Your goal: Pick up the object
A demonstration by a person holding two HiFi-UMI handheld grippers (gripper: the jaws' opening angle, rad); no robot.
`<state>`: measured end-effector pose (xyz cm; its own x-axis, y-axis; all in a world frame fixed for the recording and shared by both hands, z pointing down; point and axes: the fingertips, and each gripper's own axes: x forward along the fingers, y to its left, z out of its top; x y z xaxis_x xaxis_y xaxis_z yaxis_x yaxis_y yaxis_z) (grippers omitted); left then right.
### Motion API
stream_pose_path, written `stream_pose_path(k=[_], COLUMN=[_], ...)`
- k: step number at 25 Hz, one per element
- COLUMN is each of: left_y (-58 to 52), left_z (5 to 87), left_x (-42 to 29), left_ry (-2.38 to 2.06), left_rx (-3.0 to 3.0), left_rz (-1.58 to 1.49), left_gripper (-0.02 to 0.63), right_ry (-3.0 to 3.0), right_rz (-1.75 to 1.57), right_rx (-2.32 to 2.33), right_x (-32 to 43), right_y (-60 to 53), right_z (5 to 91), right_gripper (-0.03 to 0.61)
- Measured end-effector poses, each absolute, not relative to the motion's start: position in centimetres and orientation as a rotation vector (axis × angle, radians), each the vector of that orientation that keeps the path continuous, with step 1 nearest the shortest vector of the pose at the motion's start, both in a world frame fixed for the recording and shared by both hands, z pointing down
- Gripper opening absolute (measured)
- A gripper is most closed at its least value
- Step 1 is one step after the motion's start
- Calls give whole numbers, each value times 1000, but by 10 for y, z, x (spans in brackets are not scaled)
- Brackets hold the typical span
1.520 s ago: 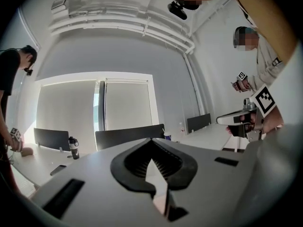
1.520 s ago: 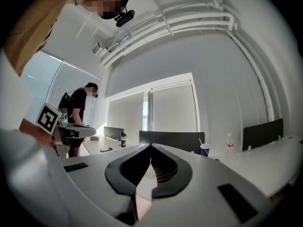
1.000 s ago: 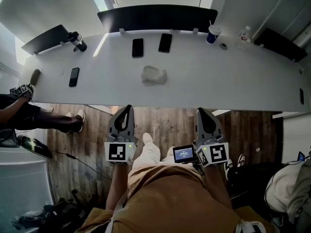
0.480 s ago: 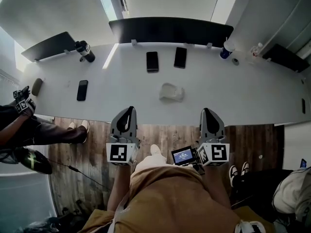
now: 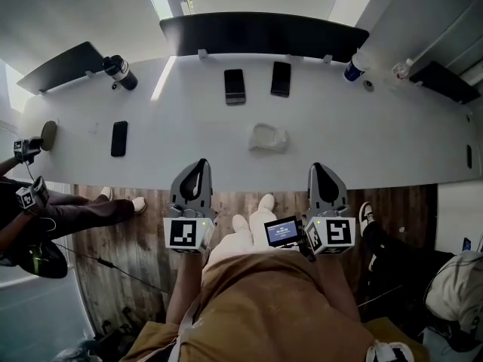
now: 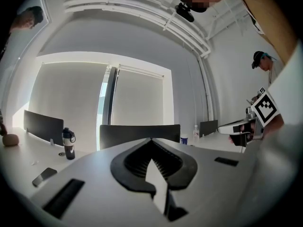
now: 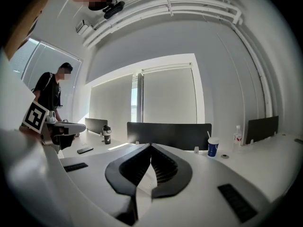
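1. Head view: a long white table (image 5: 392, 138) stands over a wood floor (image 5: 226, 200), with a dark partition (image 5: 264, 32) along its far edge.
2. The pale crumpled object (image 5: 269, 138) lies mid-table, beyond both grippers.
3. The left gripper (image 5: 198, 168) and right gripper (image 5: 318, 170) hover at the near edge, jaws pressed together, empty.

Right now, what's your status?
Left claw, right claw shut, empty, near long white table's edge. Pale crumpled object untouched ahead. Nothing in between.
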<state>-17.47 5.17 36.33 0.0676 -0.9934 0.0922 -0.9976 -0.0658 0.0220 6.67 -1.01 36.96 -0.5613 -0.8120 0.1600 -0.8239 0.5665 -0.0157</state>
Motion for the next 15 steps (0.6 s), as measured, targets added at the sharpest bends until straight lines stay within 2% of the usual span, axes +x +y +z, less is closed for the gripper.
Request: stream_pose_path(k=[15], left_y=[-42], left_z=[375], left_x=[-168], left_ry=[-2020], left_rx=[2248], left_rz=[149], left_gripper=[6], right_ry=[-2580], right_rz=[283], right_rx=[1316], right_x=[62], right_y=[-89], right_z=[415], right_gripper=[9])
